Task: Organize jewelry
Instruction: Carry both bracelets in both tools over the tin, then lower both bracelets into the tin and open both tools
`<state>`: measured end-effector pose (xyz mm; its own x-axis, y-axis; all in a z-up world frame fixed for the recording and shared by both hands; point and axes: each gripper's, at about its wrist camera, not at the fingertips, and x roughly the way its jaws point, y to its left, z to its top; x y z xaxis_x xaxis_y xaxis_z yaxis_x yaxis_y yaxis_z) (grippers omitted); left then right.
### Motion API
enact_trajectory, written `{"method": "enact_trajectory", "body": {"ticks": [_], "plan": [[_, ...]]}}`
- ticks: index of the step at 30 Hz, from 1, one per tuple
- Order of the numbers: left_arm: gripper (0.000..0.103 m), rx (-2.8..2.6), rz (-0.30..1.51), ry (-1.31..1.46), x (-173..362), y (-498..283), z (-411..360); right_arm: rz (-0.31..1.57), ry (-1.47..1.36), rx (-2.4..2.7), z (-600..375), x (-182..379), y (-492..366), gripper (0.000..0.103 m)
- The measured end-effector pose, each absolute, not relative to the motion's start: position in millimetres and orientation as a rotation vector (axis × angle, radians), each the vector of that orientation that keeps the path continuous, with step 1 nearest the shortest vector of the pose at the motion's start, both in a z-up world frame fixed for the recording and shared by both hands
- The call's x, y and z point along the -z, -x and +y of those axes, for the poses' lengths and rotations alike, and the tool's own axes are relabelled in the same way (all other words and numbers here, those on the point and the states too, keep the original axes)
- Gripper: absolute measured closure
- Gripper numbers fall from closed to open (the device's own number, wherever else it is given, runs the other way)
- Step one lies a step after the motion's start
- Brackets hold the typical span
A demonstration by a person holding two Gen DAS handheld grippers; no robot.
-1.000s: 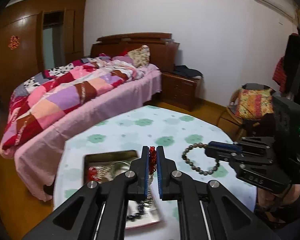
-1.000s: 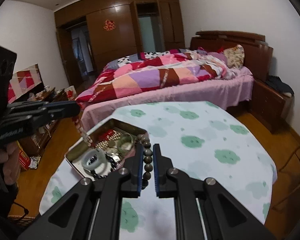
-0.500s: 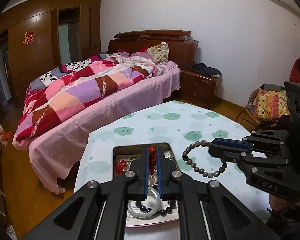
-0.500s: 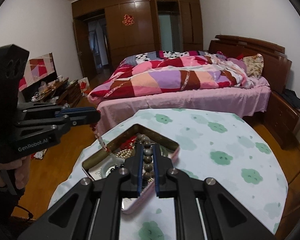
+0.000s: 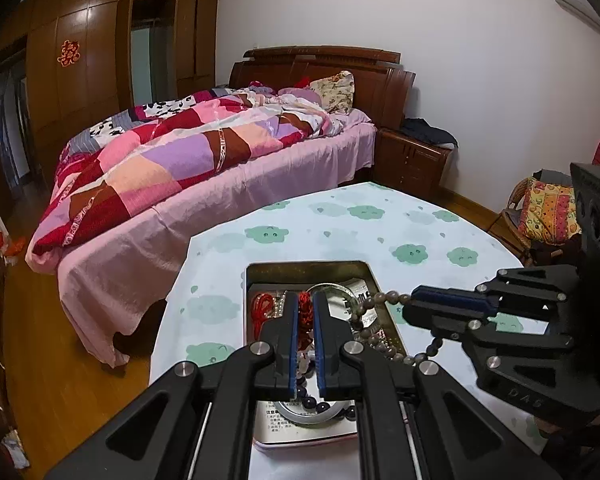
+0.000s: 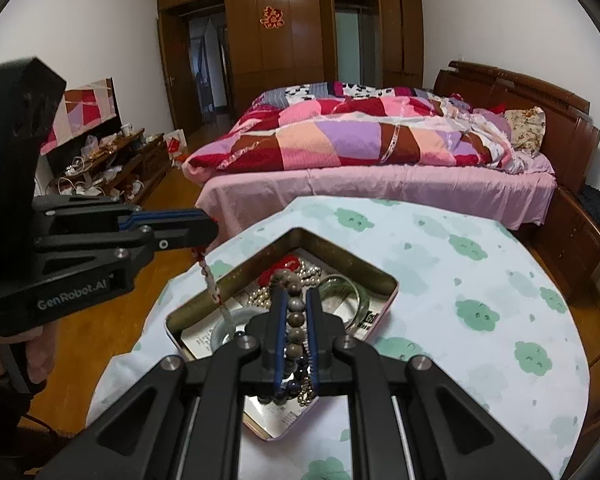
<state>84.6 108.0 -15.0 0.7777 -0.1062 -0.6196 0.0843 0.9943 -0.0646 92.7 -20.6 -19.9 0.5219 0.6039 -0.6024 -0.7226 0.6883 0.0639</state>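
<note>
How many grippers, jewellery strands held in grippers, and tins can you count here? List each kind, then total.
Grippers: 2 (left gripper, right gripper)
Held strands: 2 (red strand, brown bead bracelet)
Tin: 1
Total: 5

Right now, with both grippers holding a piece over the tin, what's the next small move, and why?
Probably lower the right gripper a little and open it: its brown bead bracelet already hangs over the open tin on the table. The left gripper can follow with its red strand, which dangles at the tin's edge.
</note>
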Motion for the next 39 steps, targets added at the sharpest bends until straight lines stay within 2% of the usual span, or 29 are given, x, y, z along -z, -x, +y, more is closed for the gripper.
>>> {"method": "enact_trajectory", "body": {"ticks": [27,39], "plan": [[0.097,0.116,0.737,0.061,39.7,-93.9,113.4,0.699,0.219,-0.796,-12.2,40.7,-92.9,0.091],[0.097,0.079,0.802,0.052,75.4,-96.4,108.9,0.75,0.231,-0.795,-10.1,58.2,-94.9,0.091]]}}
